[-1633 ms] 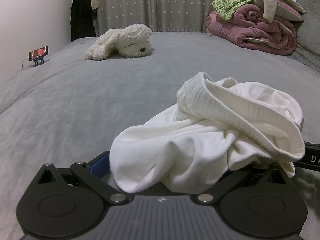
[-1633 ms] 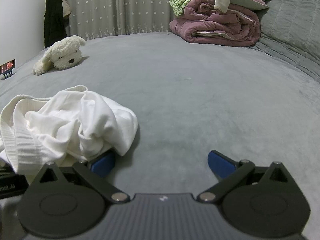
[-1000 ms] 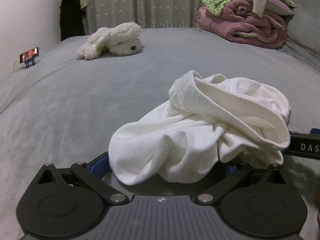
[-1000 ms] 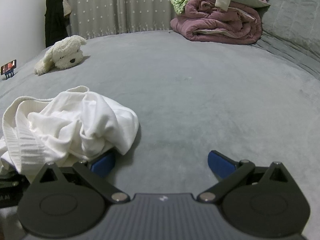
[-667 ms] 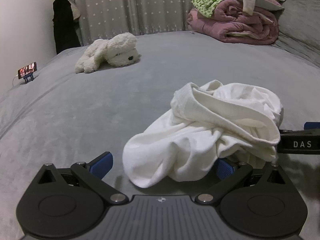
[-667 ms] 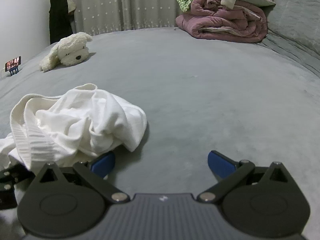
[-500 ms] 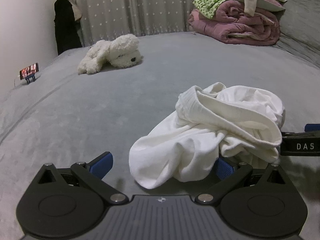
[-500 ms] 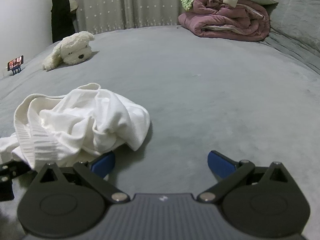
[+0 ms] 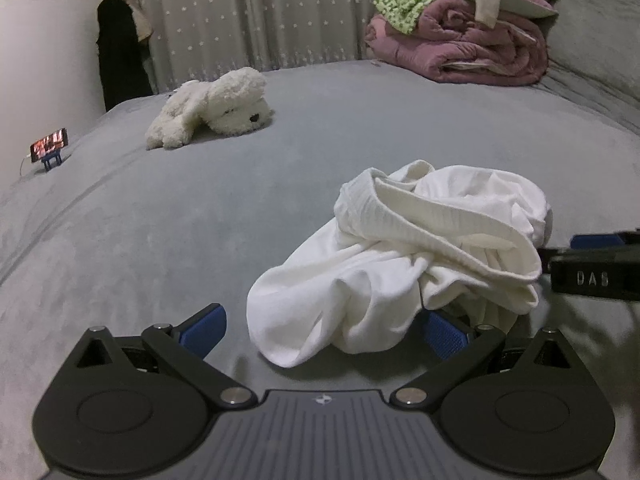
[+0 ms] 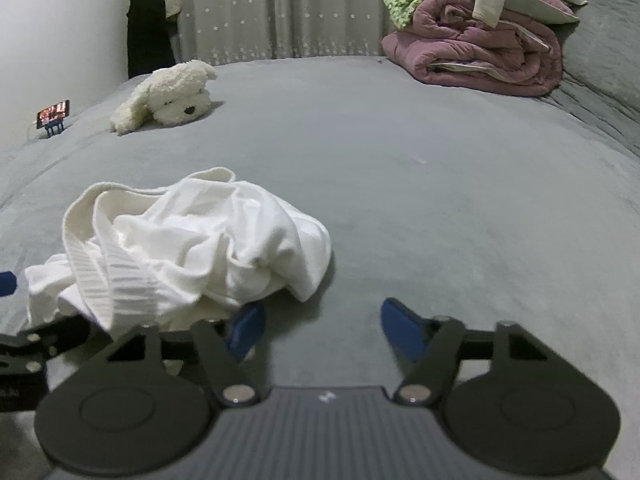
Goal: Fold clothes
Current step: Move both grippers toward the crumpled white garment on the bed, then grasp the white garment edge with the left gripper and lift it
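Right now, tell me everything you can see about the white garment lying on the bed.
The white garment is a crumpled heap of soft, thin cloth, with a wide ribbed band looping over its top. It is not folded at all and lies bunched on the grey bed. The left tool is open, and the near edge of the heap sits between its blue pads. The right tool is open too, its left pad under the cloth's edge.

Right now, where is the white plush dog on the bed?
The white plush dog lies far back on the left of the grey bed in both views, beyond the crumpled white garment and right of the small phone on a stand.
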Available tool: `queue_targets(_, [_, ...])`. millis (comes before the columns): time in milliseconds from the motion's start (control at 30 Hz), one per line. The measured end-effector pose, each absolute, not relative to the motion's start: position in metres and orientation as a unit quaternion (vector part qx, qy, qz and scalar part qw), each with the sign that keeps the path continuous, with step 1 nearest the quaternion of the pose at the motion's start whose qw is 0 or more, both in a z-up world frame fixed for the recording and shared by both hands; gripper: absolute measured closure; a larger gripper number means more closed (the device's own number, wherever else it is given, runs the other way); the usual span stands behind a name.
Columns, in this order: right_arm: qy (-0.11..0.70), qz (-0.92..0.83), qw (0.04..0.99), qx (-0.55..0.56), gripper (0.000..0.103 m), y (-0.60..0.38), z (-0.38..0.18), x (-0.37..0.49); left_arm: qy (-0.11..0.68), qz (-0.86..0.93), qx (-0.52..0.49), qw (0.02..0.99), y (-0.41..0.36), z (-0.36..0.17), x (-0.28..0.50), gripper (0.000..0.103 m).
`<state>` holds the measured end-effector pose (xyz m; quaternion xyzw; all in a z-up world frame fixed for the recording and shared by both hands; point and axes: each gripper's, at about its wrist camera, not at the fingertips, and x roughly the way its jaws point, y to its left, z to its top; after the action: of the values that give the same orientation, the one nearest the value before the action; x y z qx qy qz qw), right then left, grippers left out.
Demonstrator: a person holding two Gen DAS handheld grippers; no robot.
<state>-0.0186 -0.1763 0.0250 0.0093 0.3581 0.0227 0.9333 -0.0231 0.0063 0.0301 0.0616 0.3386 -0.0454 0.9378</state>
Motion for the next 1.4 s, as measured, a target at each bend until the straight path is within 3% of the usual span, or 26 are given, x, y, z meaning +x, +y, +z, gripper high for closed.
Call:
queue_targets(67, [0.36,0.024,0.932,0.017,0.052,-0.18,0.027,-0.018,0.332,-0.049,0.069,0.94,0.005,0.033,-0.025,0.0])
queue_targets(367, [0.359,0.032,0.932,0.041,0.071,-0.192,0.033,-0.015,0.313,-0.075,0.061,0.945,0.006,0.045,-0.028,0.0])
queue_targets(1000, [0.363,0.008,0.927,0.089,0.069,-0.215,0.04,-0.008,0.316,-0.099,-0.024,0.943,-0.016,0.061,0.012,0.0])
queue_targets(1233, [0.367,-0.003,0.926,0.09,0.058,-0.217,0.039,-0.008,0.342,-0.087,-0.037,0.935,-0.02,0.049,0.028,0.0])
queue_targets(1300, [0.369,-0.005,0.925,0.09,0.057,-0.218,0.038,-0.007,0.35,-0.084,-0.035,0.932,-0.019,0.045,0.029,0.005])
queue_targets(1400, [0.371,-0.006,0.924,0.09,0.057,-0.218,0.038,-0.007,0.356,-0.091,-0.047,0.929,-0.015,0.044,0.028,0.042])
